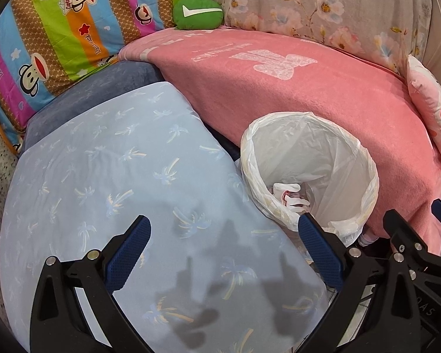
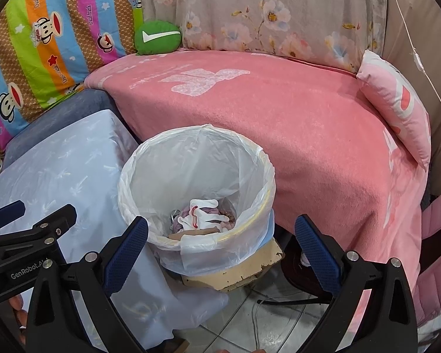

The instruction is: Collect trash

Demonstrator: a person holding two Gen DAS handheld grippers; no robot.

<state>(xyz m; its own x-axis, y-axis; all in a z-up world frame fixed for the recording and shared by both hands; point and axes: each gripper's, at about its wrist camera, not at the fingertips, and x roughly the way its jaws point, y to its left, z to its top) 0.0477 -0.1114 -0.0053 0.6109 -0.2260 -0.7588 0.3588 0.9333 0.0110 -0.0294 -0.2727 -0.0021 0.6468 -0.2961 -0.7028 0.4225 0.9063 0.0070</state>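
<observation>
left wrist view: the left gripper hangs with its blue-padded fingers spread wide and empty above a pale blue palm-print cloth draped over a cushion. the round bin lined with a white plastic bag stands just beside that cloth's right edge, against the drop of a pink fleece blanket. crumpled white and red trash lies at the bottom of the bin. the right gripper shows just beyond the bin's near rim.

right wrist view: the right gripper has its fingers wide apart, holding nothing, framing the near rim of the bin. the trash sits deep inside it. the bin rests on a chipped cream board, wedged between the blue cloth and the blanket's edge. open tiled floor lies nearer than the bin, crossed by thin cables. the left gripper is just beside the bin's left, its finger spread unclear here.
</observation>
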